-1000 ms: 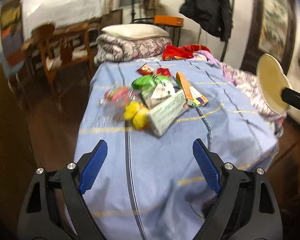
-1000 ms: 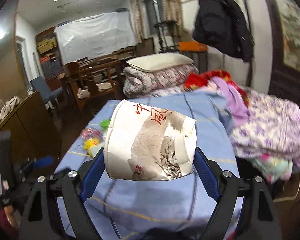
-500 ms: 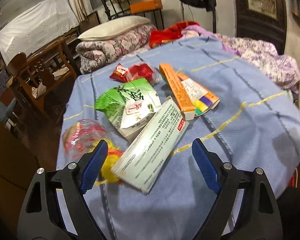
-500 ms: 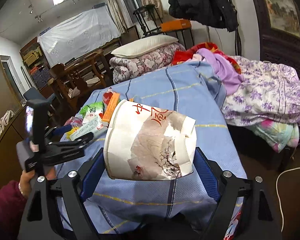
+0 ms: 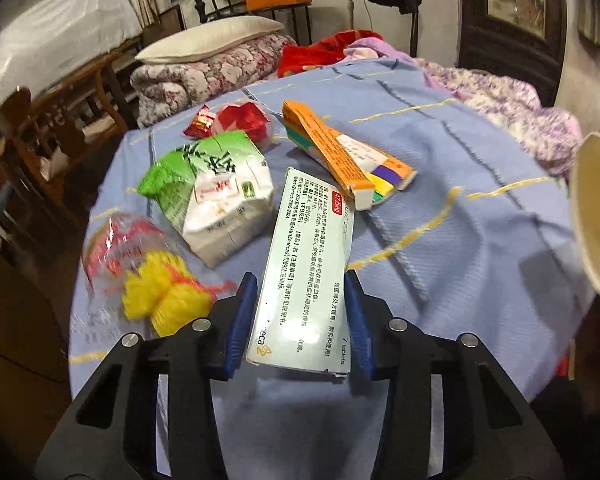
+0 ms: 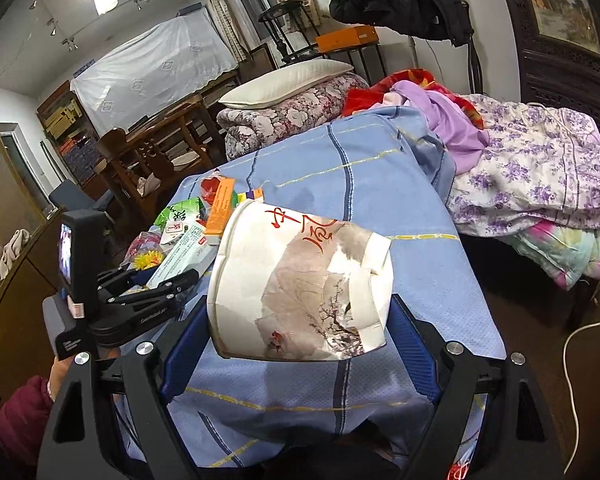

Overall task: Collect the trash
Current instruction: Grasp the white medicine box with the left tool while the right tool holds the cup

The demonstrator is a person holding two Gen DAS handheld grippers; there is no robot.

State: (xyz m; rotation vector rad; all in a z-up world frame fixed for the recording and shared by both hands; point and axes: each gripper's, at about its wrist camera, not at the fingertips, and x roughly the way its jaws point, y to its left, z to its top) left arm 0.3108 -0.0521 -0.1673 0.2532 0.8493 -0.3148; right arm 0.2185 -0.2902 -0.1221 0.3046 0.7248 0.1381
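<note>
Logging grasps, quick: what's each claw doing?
Left claw: shut on the pill box.
Right claw: shut on the paper bucket.

A flat pale-green medicine box printed with dark text lies lengthwise on the blue cloth, its near end clamped between blue pads. Behind it sit a green-and-white packet, an orange carton with an open end, red wrappers and a clear bag with yellow stuff. A painted paper tub hangs tilted on its side.
</note>
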